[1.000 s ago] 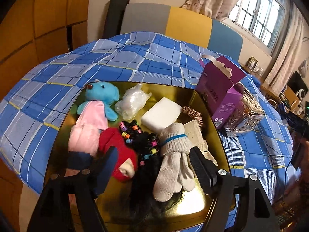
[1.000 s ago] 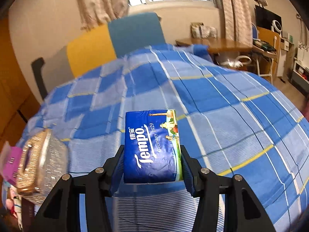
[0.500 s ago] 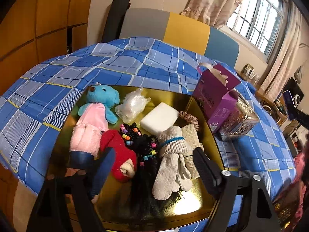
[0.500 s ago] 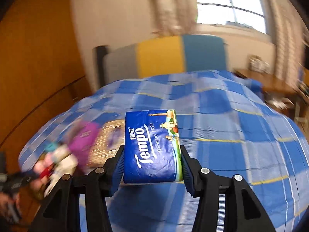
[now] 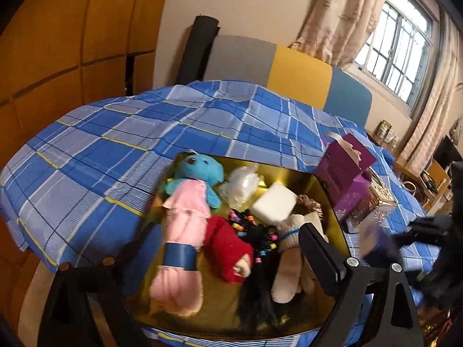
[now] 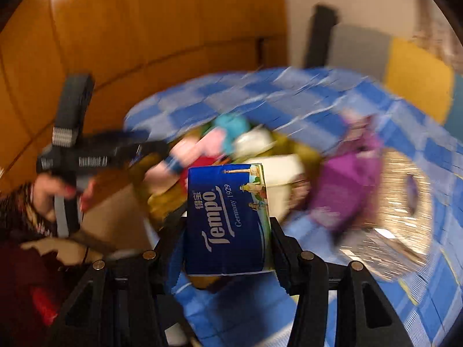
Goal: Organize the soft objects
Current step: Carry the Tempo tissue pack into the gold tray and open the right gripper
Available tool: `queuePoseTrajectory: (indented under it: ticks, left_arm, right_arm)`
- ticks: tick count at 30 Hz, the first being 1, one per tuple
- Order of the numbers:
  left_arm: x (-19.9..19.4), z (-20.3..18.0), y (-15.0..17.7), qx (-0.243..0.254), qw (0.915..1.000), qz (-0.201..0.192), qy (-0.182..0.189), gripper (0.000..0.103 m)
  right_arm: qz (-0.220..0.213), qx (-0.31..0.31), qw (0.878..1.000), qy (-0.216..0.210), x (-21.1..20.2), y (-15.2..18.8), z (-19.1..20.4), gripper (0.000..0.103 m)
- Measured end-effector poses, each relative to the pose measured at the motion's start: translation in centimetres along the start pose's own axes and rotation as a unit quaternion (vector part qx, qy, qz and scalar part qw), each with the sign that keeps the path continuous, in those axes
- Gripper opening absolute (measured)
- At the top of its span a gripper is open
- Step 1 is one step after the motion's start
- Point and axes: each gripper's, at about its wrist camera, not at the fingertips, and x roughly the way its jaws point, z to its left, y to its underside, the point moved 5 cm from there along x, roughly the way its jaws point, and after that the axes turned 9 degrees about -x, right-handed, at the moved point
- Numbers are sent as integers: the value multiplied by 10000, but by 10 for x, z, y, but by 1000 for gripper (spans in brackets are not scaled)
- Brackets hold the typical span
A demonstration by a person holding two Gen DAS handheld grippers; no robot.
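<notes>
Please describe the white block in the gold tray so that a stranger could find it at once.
On the blue checked bedspread lies a gold tray full of soft things. Near its far right corner, beside the crumpled clear plastic bag, sits the white block. It alone is plain, white and box-shaped.

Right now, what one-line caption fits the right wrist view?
Right gripper clamps a blue Tempo tissue pack before a blurred gold tray of soft items on the blue plaid cloth.

blurred: purple box, gold tray | cut off: tray's near rim
</notes>
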Motion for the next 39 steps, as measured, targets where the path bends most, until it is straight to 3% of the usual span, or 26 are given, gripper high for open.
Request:
queuePoseTrajectory:
  ticks: [4, 8, 13, 18, 20, 24, 27, 31, 36, 39]
  left_arm:
    - [-7, 15, -7, -131, 9997, -130, -156, 99]
    - [-16, 31, -14, -324, 9982, -337, -373, 103]
    - [-22, 50, -20, -430, 9954, -480, -709, 103]
    - [-20, 63, -15, -523, 9940, -381, -879, 103]
    - [-19, 65, -13, -552, 9939, -342, -894, 103]
    - [-19, 62, -11, -537, 9936, -302, -942, 103]
    - [-19, 56, -8, -483, 9942, -263, -927, 103]
    - [-21, 44, -2, -322, 9952, -238, -889, 103]
    - [-27, 25, 9, -2, 9954, -221, -936, 103]
    - [-32, 16, 15, 109, 9956, -212, -911, 103]
  right_arm:
    - [592, -639, 9958, -272, 45, -7, 27, 53]
    - [903, -1110, 9884, -510, 76, -16, 49, 53]
    - [1146, -1324, 9814, -786, 114, -30, 64, 53]
    - [1535, -1331, 9740, -1005, 148, -35, 74, 55]
    - [1562, -1274, 9749, -945, 153, -35, 73, 71]
    - [1278, -1004, 9832, -837, 142, -38, 67, 73]
    - [936, -750, 9910, -592, 120, -39, 62, 73]
    - [539, -407, 9975, 187, 87, -33, 56, 73]
    - [210, 641, 9937, 900, 55, -25, 38, 73]
    - [104, 927, 9875, 1270, 36, -22, 33, 73]
